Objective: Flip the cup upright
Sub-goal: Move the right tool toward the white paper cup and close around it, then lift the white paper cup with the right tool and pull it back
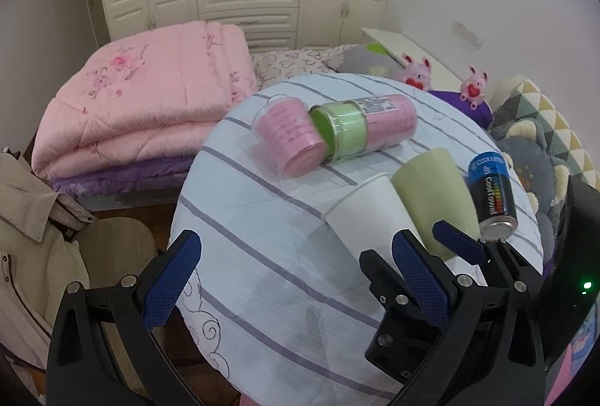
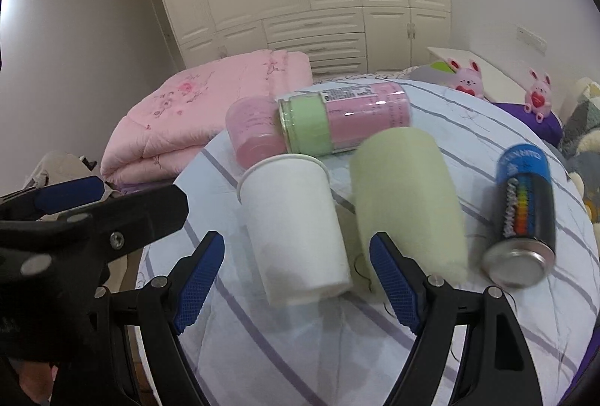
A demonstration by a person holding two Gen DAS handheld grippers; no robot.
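A white paper cup (image 2: 296, 226) lies on its side on the striped round table (image 2: 300, 349), its open rim toward the far side. A pale green cup (image 2: 408, 203) lies on its side right beside it. My right gripper (image 2: 300, 289) is open, its blue pads either side of the white cup's base, just short of it. In the left wrist view the white cup (image 1: 367, 214) and green cup (image 1: 435, 196) lie ahead to the right. My left gripper (image 1: 296, 278) is open and empty over the table's near part. The right gripper (image 1: 438, 248) shows there by the cups.
A pink and green canister (image 2: 345, 117) and a small pink cup (image 2: 251, 132) lie at the table's far side. A blue and black can (image 2: 525, 214) lies to the right. A folded pink quilt (image 1: 146, 106), plush toys (image 1: 474, 85) and a wardrobe stand beyond.
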